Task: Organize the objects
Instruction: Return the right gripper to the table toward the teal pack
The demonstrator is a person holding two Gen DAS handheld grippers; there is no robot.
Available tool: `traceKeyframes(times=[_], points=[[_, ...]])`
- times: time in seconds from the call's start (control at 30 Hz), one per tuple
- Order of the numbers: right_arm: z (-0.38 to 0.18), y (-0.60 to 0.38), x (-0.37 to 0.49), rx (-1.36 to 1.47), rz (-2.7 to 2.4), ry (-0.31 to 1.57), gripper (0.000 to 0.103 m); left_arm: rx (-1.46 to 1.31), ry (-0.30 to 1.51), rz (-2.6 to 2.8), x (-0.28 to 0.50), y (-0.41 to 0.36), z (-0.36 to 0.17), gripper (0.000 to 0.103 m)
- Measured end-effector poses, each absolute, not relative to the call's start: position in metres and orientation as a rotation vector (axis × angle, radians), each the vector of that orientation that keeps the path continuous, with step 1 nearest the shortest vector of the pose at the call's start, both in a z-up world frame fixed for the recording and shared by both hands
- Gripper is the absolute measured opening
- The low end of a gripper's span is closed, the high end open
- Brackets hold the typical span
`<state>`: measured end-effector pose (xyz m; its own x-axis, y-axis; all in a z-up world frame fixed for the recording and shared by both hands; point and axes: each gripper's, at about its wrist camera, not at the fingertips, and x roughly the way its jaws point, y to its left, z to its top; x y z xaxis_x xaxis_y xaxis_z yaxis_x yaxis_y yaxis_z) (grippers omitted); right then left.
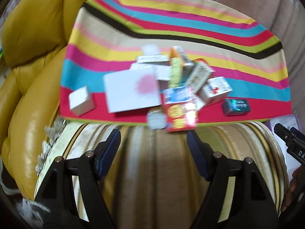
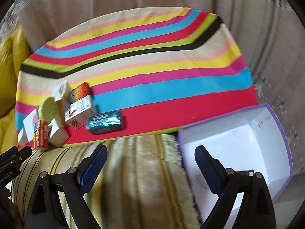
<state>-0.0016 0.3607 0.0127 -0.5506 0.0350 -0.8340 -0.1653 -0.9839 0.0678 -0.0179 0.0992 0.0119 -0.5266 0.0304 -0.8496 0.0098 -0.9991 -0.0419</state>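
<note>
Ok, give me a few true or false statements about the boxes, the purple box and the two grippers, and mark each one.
1. The left gripper holds a small box. False: its jaws stand open with nothing between them.
2. The teal box lies apart from the pile of boxes, on the red stripe. True.
3. The purple-edged box is full of small boxes. False: its white inside looks empty.
4. The boxes rest on a striped cloth. True.
5. The right gripper is shut on the teal box. False: it is open, short of the cloth, holding nothing.
</note>
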Motion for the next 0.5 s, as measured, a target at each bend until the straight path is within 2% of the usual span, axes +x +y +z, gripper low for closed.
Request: traceKeyframes(times=[0.23, 0.33, 0.5], points=[[0.002, 0.331, -0.019, -1.511, 2.693, 0.100, 0.094, -1.557, -0.216, 2.711, -0.017, 0.069, 0.004, 0.076], [-0.004, 0.324, -0.028, -1.554, 2.687, 0.077, 0.094, -1.509, -0.218, 2.666, -0.018, 0.076, 0.007, 0.082], [-0.015, 0.308, -0.049, -1.599, 2.685, 0.006, 0.094, -1.469, -0.236, 2.601, -0.028, 0.093, 0.010, 0.082]])
